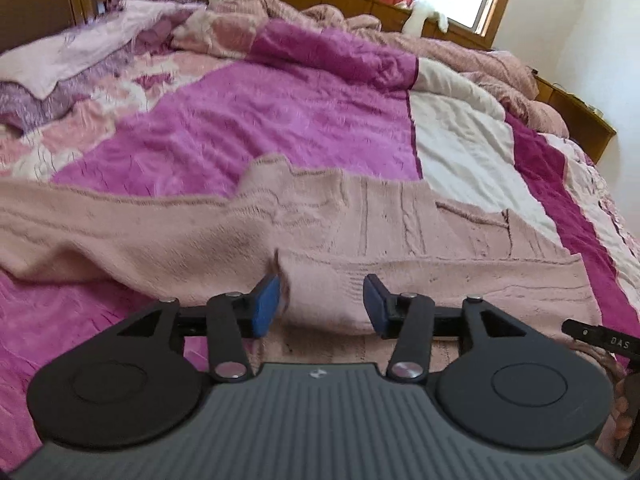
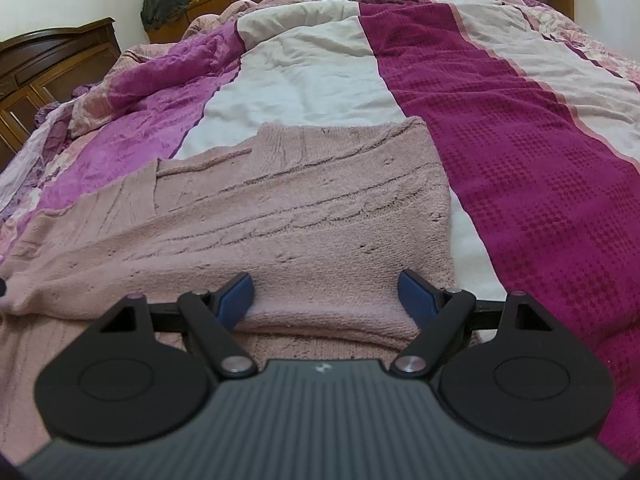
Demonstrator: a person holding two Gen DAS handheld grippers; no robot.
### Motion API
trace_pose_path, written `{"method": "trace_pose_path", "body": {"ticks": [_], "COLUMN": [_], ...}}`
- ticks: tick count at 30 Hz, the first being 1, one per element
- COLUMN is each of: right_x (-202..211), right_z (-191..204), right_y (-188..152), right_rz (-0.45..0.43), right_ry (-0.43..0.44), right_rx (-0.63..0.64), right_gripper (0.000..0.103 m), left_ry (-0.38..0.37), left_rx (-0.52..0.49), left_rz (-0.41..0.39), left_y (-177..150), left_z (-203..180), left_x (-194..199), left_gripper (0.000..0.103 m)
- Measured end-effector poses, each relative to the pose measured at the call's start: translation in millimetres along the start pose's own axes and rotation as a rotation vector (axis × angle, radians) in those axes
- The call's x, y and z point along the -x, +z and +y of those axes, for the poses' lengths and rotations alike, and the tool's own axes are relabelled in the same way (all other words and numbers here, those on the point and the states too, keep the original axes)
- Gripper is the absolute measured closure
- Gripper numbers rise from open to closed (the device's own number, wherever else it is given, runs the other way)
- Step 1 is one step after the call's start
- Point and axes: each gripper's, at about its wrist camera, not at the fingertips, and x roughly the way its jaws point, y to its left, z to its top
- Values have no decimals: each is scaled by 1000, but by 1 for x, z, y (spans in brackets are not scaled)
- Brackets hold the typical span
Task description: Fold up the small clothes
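Observation:
A pale pink knitted sweater [image 1: 360,224] lies spread across the bed, one sleeve stretched out to the left in the left wrist view. It also shows in the right wrist view [image 2: 280,208], with a folded edge near the camera. My left gripper [image 1: 320,300] is open, its blue pads either side of a raised fold of the sweater's near edge. My right gripper [image 2: 326,300] is open wide, its pads either side of the sweater's folded near edge. Neither pad pair is closed on the cloth.
The bed is covered by a patchwork quilt [image 1: 248,120] in magenta, white and pink, also in the right wrist view [image 2: 520,160]. Rumpled bedding [image 1: 320,12] is heaped at the far side. A wooden headboard [image 2: 48,64] stands at the left. The other gripper's tip [image 1: 600,340] shows at right.

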Motion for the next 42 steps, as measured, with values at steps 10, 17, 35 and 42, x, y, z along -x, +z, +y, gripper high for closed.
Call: {"method": "trace_pose_path", "body": {"ticks": [10,17,35,42], "right_x": [9,3,-22,-66], "right_z": [-7,-4,-27,-60], "right_y": [18,14,63,74], "right_rz": [46,58,-34,-1], "right_ry": [25,12,-113,-17], "right_rx": [-57,-14,38,-58], "right_gripper": [23,23,22,54], "left_ry": [-20,-67,-86,-126], "left_rx": [-1,-50,-66,-31], "left_rz": [92,78,-41,-35], "left_y": [19,15,54,59], "left_z": [15,9,2,-1], "left_x": [-45,-48,-67,-65], "left_gripper": [48,63,97,97]}}
